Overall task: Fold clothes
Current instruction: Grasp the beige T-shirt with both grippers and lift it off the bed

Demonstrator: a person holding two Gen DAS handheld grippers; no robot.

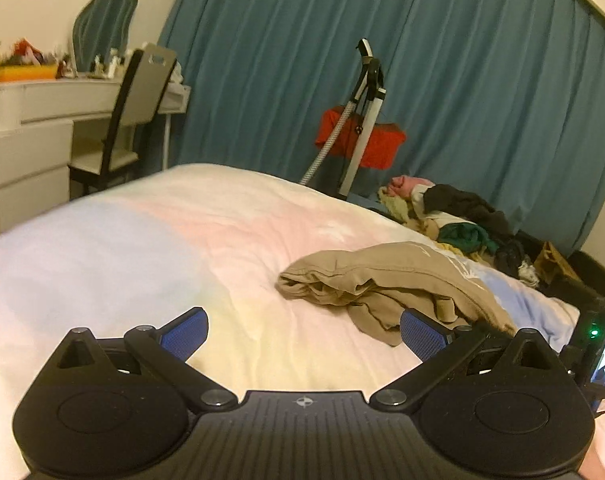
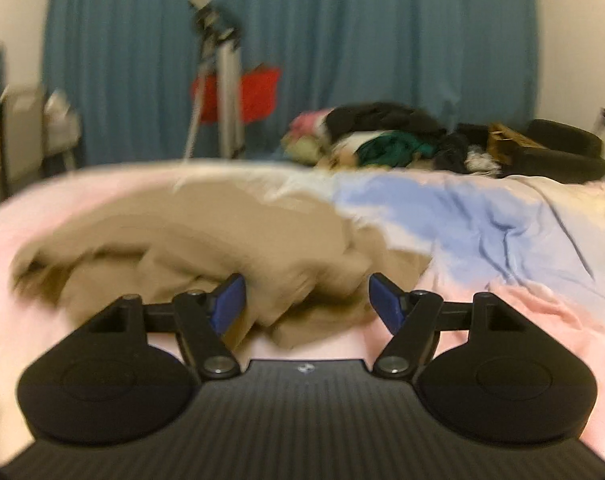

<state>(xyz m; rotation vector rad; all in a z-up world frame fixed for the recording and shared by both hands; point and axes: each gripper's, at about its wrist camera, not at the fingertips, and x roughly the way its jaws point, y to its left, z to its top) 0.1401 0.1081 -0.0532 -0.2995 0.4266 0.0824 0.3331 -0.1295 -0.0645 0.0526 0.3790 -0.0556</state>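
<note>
A crumpled tan garment (image 1: 386, 280) lies on the pastel bed cover (image 1: 142, 240). In the left wrist view it sits ahead and to the right of my left gripper (image 1: 302, 334), which is open and empty over the cover; its right blue pad (image 1: 422, 334) is close to the cloth's near edge. In the right wrist view, which is blurred, the tan garment (image 2: 190, 240) lies right in front of my right gripper (image 2: 306, 302). That gripper is open, with cloth lying between its blue pads (image 2: 228, 304).
A heap of mixed clothes (image 1: 462, 220) lies at the bed's far right, also in the right wrist view (image 2: 382, 140). A tripod with a red cloth (image 1: 362, 132) stands before the blue curtain (image 1: 462, 80). A white desk and chair (image 1: 114, 120) stand at left.
</note>
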